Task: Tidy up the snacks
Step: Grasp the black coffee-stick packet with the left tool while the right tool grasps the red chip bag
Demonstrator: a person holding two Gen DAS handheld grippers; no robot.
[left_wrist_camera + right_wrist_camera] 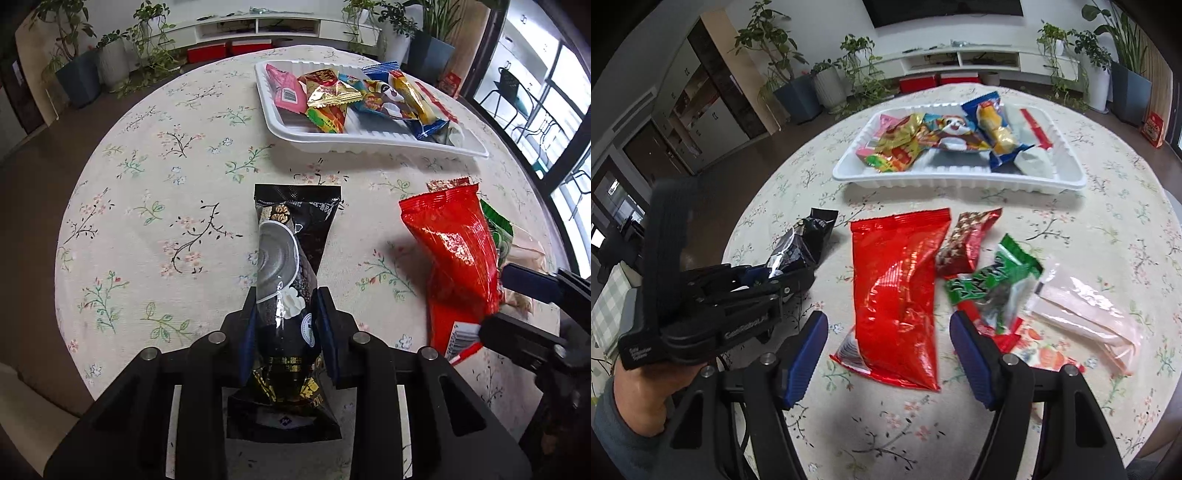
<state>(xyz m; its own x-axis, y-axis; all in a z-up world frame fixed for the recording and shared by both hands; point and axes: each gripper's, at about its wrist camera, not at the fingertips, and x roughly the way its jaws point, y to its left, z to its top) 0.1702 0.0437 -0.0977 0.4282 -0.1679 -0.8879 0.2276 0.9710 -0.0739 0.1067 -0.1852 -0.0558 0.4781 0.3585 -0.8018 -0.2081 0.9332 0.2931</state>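
Two fingers tight on black packet, mid-table, w/ tablecloth bare alongside.

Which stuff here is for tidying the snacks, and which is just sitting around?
For the job: white tray, black packet in the left hand-held gripper, red bag, green packet, right hand-held gripper.

Just around: potted plants, red boxes.

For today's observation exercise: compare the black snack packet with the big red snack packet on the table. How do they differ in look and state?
The black packet is dark with a printed bowl picture; the red packet is plain shiny red and wider. The black packet is pinched between the left gripper pads; the red packet lies free, framed by the open right gripper, whose pads are not touching it. Both are sealed, crinkled foil packets outside the white tray.
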